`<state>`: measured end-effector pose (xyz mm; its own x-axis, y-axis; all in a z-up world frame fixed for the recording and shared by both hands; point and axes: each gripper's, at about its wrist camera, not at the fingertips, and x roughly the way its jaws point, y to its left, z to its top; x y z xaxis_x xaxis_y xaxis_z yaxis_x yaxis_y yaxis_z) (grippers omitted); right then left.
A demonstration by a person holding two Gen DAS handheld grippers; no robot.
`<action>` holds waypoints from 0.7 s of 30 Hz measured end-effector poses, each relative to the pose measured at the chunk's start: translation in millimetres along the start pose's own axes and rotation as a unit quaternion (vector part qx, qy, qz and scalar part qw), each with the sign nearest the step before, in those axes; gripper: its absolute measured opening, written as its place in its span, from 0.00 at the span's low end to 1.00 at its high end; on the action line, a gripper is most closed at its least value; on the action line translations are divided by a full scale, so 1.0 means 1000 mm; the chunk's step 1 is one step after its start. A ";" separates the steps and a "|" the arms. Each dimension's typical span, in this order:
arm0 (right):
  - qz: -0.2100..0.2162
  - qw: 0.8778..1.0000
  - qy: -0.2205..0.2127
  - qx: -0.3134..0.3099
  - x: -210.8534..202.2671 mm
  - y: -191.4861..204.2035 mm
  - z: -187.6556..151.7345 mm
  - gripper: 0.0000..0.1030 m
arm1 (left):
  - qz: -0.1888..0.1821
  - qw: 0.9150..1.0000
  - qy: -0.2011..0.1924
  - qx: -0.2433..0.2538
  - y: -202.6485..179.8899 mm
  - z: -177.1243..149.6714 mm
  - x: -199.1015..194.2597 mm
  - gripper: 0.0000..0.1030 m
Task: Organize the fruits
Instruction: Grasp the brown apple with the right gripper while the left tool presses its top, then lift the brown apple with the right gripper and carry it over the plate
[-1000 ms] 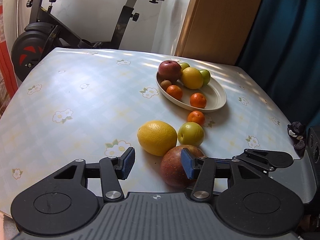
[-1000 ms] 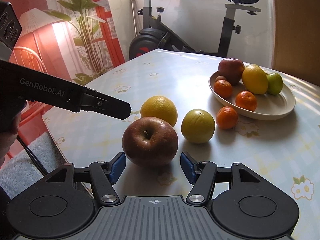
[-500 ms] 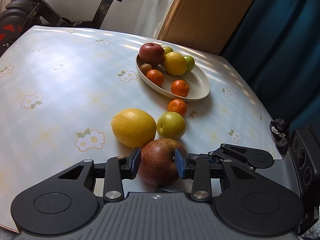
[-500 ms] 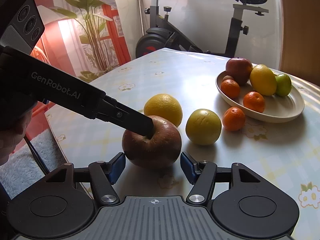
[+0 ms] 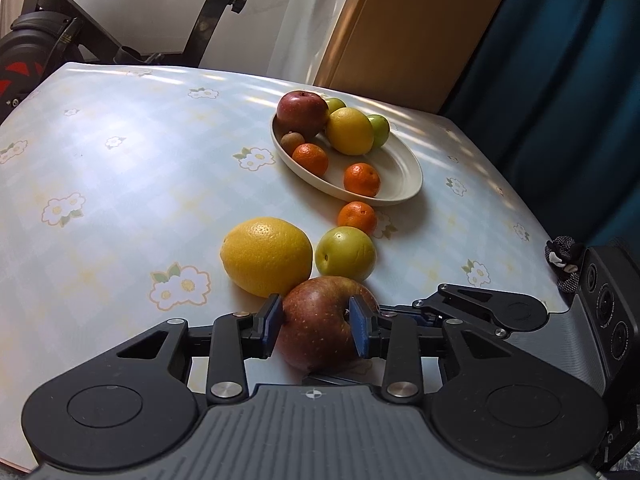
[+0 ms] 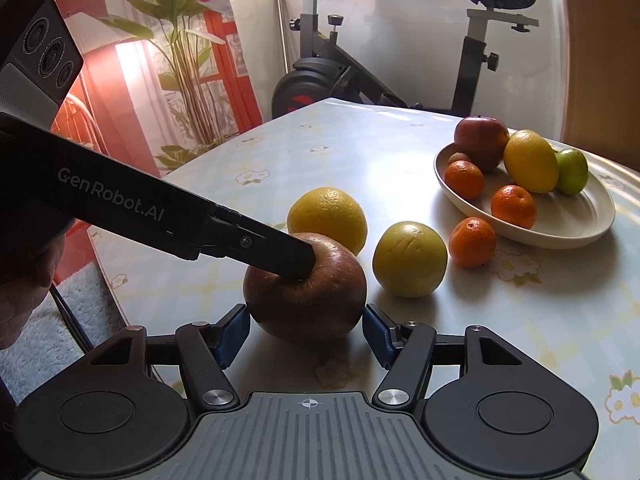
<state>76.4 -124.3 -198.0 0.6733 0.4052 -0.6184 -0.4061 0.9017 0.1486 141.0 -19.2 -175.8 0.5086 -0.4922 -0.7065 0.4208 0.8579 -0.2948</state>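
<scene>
While the left gripper (image 5: pixel 316 322) pinches the red apple (image 5: pixel 320 332) between narrowed blue pads, angled downward, the right gripper (image 6: pixel 306 336) flanks it, half-open, not gripping. Oval dish (image 5: pixel 404 172) lies at one o'clock.

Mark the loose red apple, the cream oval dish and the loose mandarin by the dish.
dark red round apple (image 5: pixel 320 320): left wrist view, front skin between the pads.
cream oval ceramic dish (image 5: pixel 404 168): left wrist view, bare inner floor.
small orange mandarin on the table (image 6: pixel 472 242): right wrist view, middle of the peel.
</scene>
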 end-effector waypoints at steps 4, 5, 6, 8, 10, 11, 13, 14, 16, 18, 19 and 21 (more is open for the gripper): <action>0.003 1.000 -0.002 0.008 0.000 -0.002 0.000 0.56 | 0.000 1.000 -0.002 -0.009 0.004 0.000 0.001 0.44; 0.003 1.000 -0.003 0.007 0.000 -0.002 0.000 0.56 | -0.001 1.000 -0.002 -0.013 0.005 0.000 0.002 0.45; 0.003 1.000 -0.003 0.007 0.000 -0.002 0.000 0.56 | -0.003 1.000 -0.003 -0.015 0.006 0.000 0.002 0.45; 0.003 1.000 -0.003 0.008 -0.001 -0.002 0.000 0.56 | -0.003 1.000 -0.004 -0.015 0.006 -0.001 0.002 0.45; 0.004 1.000 -0.004 0.009 0.000 -0.002 0.000 0.57 | -0.002 1.000 -0.005 -0.013 0.005 -0.001 0.002 0.44; 0.004 1.000 -0.004 0.010 -0.001 -0.002 -0.001 0.57 | -0.003 1.000 -0.005 -0.012 0.005 -0.001 0.002 0.43; 0.004 1.000 -0.005 0.012 0.000 -0.003 0.000 0.57 | -0.003 1.000 -0.005 -0.013 0.005 -0.001 0.002 0.43; 0.004 1.000 -0.006 0.013 0.000 -0.002 0.000 0.57 | -0.004 1.000 -0.005 -0.013 0.005 -0.002 0.001 0.42; 0.003 1.000 -0.008 0.012 -0.001 -0.002 -0.001 0.56 | -0.007 1.000 -0.006 -0.011 0.004 -0.002 0.001 0.39; 0.004 1.000 -0.011 0.018 -0.002 -0.003 -0.002 0.56 | -0.005 1.000 -0.007 -0.006 0.002 -0.002 0.000 0.39; 0.005 1.000 -0.012 0.022 -0.003 -0.004 -0.003 0.56 | -0.005 1.000 -0.007 -0.004 0.001 -0.002 0.001 0.39; 0.005 1.000 -0.016 0.026 -0.005 -0.005 -0.004 0.56 | -0.008 1.000 -0.006 -0.002 0.000 -0.001 0.001 0.39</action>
<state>72.9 -131.3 -198.9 0.6893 0.4184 -0.5914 -0.3811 0.9037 0.1952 141.1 -19.3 -177.2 0.5109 -0.5073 -0.6940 0.4251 0.8508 -0.3090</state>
